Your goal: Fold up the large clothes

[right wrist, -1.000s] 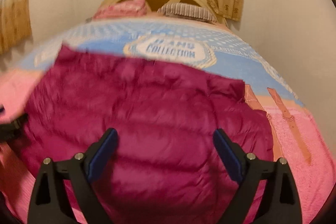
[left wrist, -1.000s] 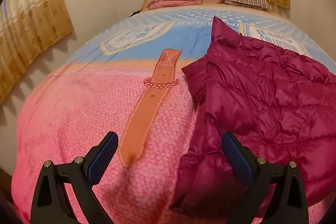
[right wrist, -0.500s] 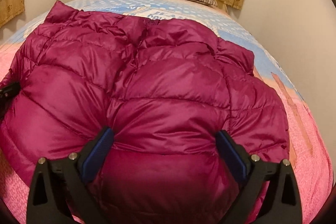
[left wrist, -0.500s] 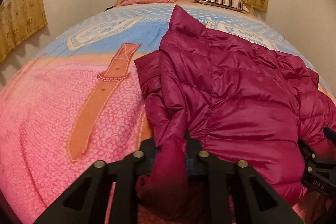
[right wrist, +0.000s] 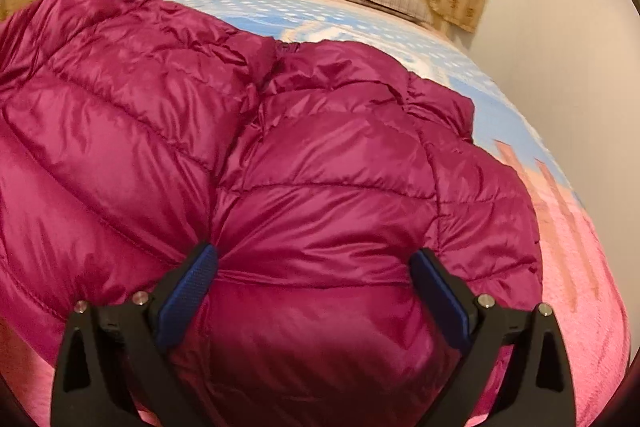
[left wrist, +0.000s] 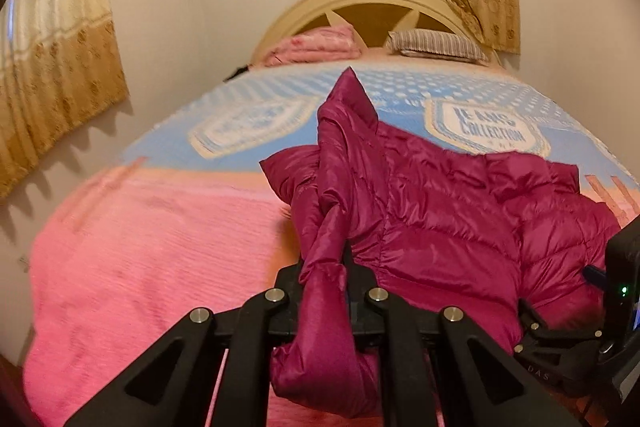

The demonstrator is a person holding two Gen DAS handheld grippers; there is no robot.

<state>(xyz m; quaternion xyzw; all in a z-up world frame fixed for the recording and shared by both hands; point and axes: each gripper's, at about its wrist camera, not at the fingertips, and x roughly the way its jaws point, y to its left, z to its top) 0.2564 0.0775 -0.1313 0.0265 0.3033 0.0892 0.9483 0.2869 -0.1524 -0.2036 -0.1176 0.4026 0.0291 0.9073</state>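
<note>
Slick magenta jacket (left wrist: 440,227) pinched at 1 edge by the left tool (left wrist: 326,291), right tool (right wrist: 312,275) spread wide astride it, so it could slither free onto the bed (left wrist: 140,247).

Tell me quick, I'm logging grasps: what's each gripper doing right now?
Left gripper: closed, pinching a fold of the magenta puffer jacket.
Right gripper: open, its fingers straddling the jacket, gripping nothing.
</note>
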